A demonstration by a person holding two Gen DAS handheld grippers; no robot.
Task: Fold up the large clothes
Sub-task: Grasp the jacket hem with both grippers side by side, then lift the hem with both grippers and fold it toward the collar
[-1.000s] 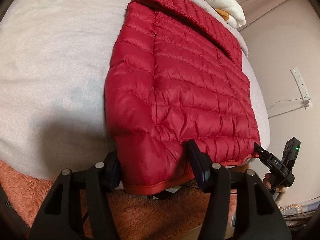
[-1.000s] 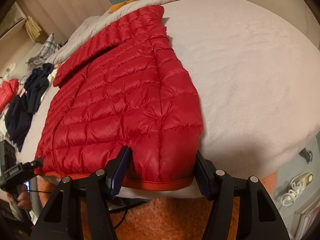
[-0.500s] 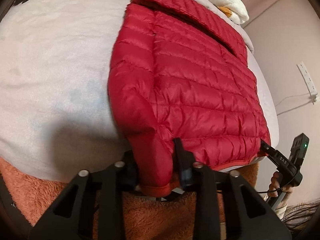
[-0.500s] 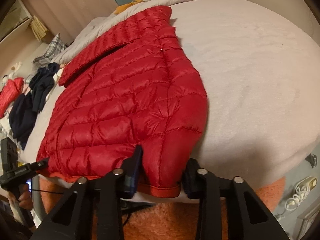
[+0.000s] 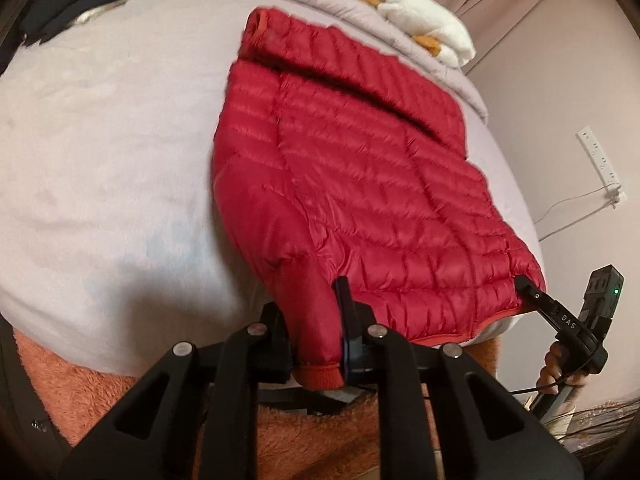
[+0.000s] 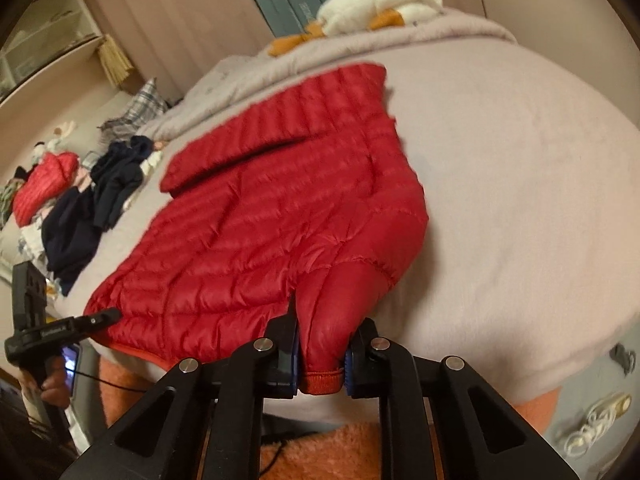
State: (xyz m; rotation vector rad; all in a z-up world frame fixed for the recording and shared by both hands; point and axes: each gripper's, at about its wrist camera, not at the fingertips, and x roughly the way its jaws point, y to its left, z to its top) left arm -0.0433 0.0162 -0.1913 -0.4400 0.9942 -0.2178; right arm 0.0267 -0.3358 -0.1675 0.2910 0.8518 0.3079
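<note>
Your red puffer jacket (image 5: 360,184) lies flat on the grey bed (image 5: 100,152), its hem at the near edge. Your left gripper (image 5: 316,344) has its jaws closing on the hem's left corner, fabric bunched between the pads; your right gripper (image 6: 320,360) is closing on the other hem corner the same way. Beyond the collar sits a white plush toy (image 6: 380,0), and dark clothes (image 6: 104,196) are piled at the bed's far side.

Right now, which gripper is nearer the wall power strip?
Right. Both jaws are closing on hem corners of the red jacket: the right gripper at the corner toward the power strip, the left gripper at the far corner.
</note>
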